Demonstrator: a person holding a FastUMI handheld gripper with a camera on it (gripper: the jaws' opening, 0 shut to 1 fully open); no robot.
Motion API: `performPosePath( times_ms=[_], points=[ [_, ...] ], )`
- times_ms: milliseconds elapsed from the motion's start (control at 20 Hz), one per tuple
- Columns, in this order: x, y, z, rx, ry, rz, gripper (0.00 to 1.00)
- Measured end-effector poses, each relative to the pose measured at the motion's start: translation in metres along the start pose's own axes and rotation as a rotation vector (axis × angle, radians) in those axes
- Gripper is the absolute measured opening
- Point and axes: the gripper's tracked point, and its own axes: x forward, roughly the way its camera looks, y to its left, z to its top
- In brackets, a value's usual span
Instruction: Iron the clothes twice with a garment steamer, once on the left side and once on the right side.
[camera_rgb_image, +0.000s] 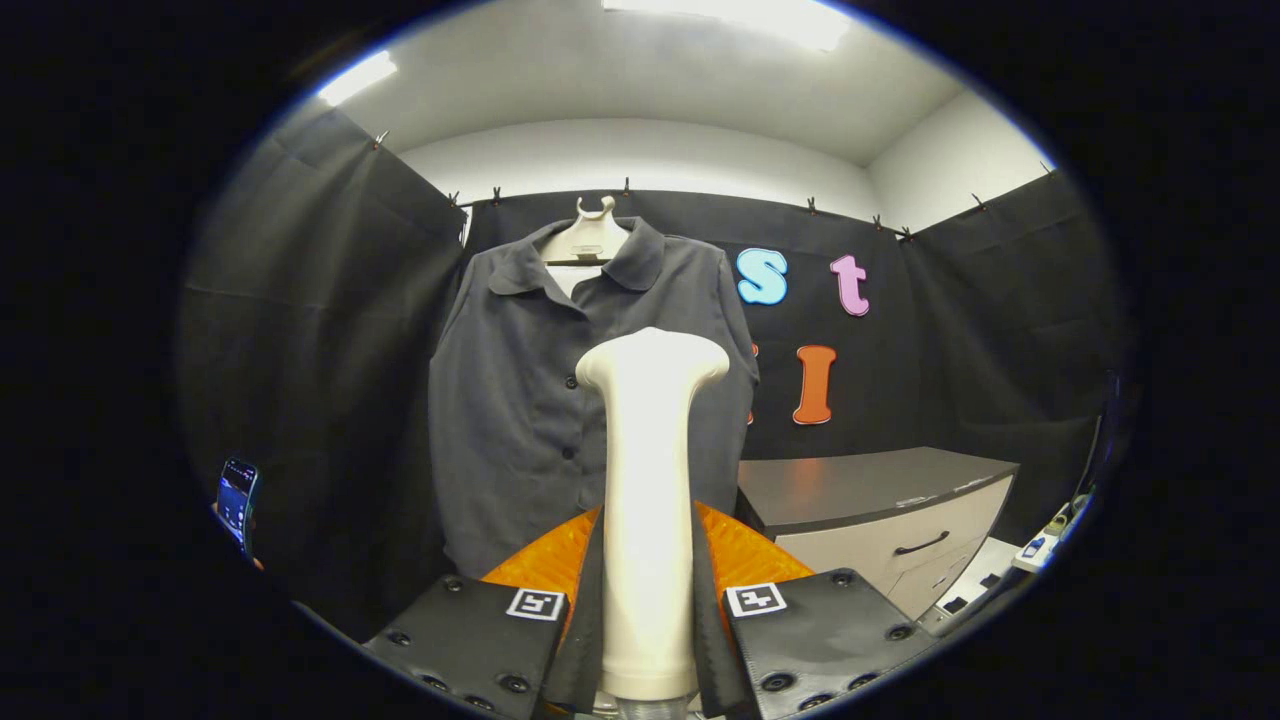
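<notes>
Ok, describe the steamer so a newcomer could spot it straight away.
Start at the dark shirt hanging on a pale hanger against the black back wall. In front of it, rising between the fingers of the hand-held gripper, which is shut on it, stands the steamer. It is the smooth cream-white upright body flaring into a wide head, much paler than the shirt and the grey cabinet beside it.

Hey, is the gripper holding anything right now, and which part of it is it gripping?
Yes: the gripper is shut on the garment steamer, its fingers pressing both sides of the upright handle, below the wide head.
</notes>
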Motion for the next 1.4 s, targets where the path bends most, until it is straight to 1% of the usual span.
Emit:
performPosePath(
  times_ms=[300, 700, 1400],
  points=[
    [-0.004, -0.017, 0.002, 0.036, -0.006, -0.041, 0.45],
    [-0.003, -0.023, 0.004, 0.045, -0.014, -0.055, 0.45],
    [0.009, -0.018, -0.003, 0.068, 0.002, -0.04, 0.45]
  ],
)
